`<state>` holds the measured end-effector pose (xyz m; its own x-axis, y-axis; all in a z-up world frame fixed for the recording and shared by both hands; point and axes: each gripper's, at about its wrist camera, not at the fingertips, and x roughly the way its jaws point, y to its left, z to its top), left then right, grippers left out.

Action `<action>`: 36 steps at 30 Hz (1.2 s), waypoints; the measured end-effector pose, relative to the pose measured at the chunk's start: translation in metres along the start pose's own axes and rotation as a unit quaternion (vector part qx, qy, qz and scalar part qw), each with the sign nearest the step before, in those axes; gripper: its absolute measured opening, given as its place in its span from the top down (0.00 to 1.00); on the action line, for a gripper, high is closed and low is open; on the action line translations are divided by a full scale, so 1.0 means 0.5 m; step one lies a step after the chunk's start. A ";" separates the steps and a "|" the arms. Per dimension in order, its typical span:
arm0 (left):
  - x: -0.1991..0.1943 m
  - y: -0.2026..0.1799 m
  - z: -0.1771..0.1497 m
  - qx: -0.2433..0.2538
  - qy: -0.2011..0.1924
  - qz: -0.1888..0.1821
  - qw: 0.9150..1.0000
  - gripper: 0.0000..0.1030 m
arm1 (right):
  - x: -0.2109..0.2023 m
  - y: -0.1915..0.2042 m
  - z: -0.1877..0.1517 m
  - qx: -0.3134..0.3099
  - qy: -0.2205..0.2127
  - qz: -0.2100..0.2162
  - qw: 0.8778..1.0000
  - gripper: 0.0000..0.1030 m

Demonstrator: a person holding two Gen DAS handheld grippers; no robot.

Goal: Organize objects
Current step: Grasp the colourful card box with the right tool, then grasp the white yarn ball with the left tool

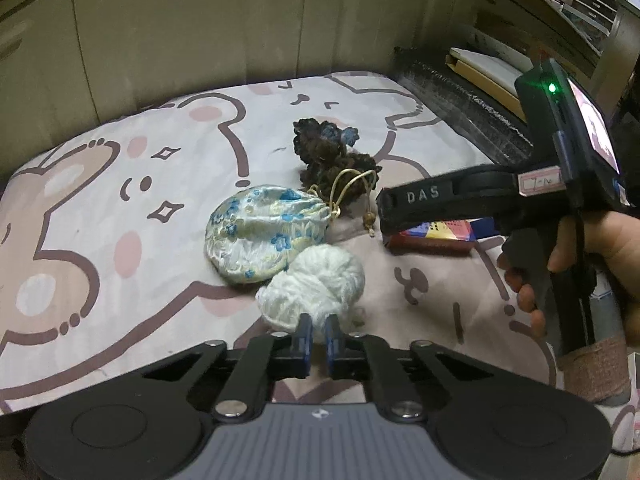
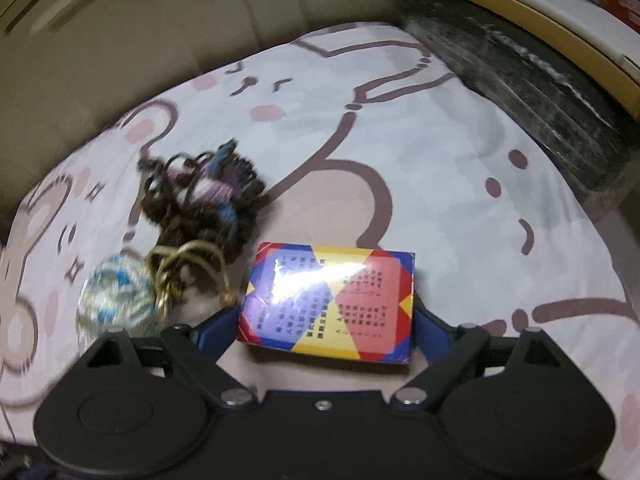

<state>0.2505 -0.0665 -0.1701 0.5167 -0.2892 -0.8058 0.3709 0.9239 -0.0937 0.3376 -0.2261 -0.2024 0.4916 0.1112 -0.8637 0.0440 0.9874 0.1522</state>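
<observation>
Spread under everything I see is a bear-print sheet (image 1: 120, 208) in pink, white and brown, filling the middle of both views.

At the bottom centre of my left wrist view, my left gripper (image 1: 318, 338) has its blue fingers drawn nearly together, with only a thin slit between them. Whether they nip a strand of the white yarn ball (image 1: 316, 280) just past the tips, I cannot tell. Touching that ball on its upper left lies a floral drawstring pouch (image 1: 256, 236), its tan cord looping up over a dark yarn tangle (image 1: 332, 156) at frame centre. Open sheet runs wide across the left half of that frame, out to the rounded edge at the upper left.

At the right, a hand (image 1: 600, 264) holds the other tool, whose black nose overlaps the colourful box (image 1: 436, 234).

Low in my right wrist view, my right gripper (image 2: 326, 330) has its jaws spread wide, one blue finger at each short side of that box (image 2: 326, 300); whether the pads press it is unclear. Bare sheet opens above and to the right of the box. Beyond, a dark ridged strip (image 2: 520, 92) borders the sheet at the upper right, and pale cabinet fronts (image 1: 200, 20) rise across the top.
</observation>
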 end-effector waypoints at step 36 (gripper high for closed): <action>0.056 -0.008 0.016 0.022 0.029 0.006 0.999 0.57 | -0.048 -0.017 -0.062 -0.140 0.084 0.054 0.985 0.08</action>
<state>0.2696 -0.0801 -0.1875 0.4771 -0.2618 -0.8389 0.3990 0.9151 -0.0586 0.2983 -0.2339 -0.1977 0.3291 0.2119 -0.9202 -0.2535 0.9586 0.1300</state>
